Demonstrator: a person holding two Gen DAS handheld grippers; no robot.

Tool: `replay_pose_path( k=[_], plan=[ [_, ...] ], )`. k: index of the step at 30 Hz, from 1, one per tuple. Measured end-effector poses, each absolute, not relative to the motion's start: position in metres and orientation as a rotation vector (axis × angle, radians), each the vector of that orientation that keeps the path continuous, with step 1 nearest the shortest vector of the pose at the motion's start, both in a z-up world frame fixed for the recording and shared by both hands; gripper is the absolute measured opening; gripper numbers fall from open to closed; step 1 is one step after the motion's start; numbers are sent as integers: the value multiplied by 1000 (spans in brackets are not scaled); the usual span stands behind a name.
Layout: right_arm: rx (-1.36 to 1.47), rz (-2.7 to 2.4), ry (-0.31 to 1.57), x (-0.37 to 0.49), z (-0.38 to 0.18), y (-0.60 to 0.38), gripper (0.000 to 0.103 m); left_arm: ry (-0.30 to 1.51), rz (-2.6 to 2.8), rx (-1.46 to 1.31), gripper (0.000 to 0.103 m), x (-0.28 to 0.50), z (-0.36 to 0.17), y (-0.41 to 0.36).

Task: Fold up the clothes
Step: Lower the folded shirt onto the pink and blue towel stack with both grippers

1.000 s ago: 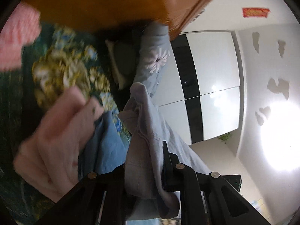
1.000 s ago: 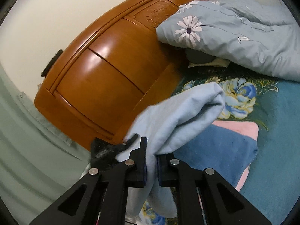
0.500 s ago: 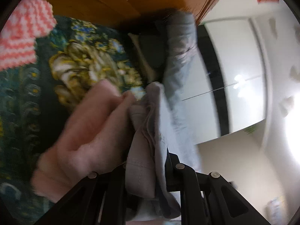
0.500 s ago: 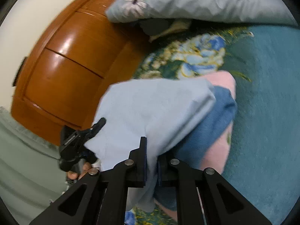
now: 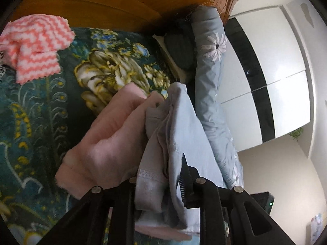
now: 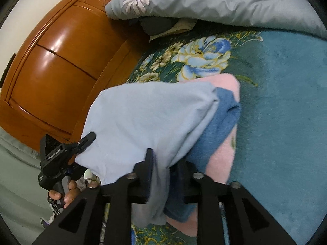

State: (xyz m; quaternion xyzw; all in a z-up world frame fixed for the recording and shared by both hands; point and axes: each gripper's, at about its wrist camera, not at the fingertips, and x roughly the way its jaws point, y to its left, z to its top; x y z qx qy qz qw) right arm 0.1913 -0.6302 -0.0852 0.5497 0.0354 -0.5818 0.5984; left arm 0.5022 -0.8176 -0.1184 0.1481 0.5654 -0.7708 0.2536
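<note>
Both grippers' jaws are opening with the pale blue cotton garment (image 6: 151, 120) lying loosely between them: the right gripper (image 6: 163, 169) at 6 o'clock, the left gripper (image 5: 157, 175) likewise. The garment is draping over folded pink and blue towels (image 6: 220, 126) on the teal floral blanket (image 6: 282, 106).

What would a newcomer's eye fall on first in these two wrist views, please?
Most striking is the light blue garment, draped between both grippers over a folded pink and blue pile on the floral bedspread. The right gripper and left gripper are both opening with that cloth between their fingers. Behind gleams the orange wooden headboard, and a pink zigzag cloth lies far left in the left view.
</note>
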Motion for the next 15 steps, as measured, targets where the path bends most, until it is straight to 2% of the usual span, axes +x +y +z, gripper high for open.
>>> replay_pose_path(
  k=[2, 6, 10, 13, 15],
  plan=[
    [1282, -1347, 70, 187, -82, -625, 36, 1499, -2094, 418, 31, 506, -113, -813],
    [1266, -1381, 89, 178, -69, -612, 52, 1423, -2096, 423, 36, 511, -99, -804],
    [1226, -1443, 122, 169, -50, -600, 52, 1384, -2092, 419, 42, 515, -88, -801],
    [1196, -1469, 124, 163, -36, -592, 52, 1421, -2043, 351, 56, 531, -86, -807],
    [1172, -1465, 123, 165, -27, -590, 52, 1482, -2021, 258, 56, 546, -84, -809]
  ],
)
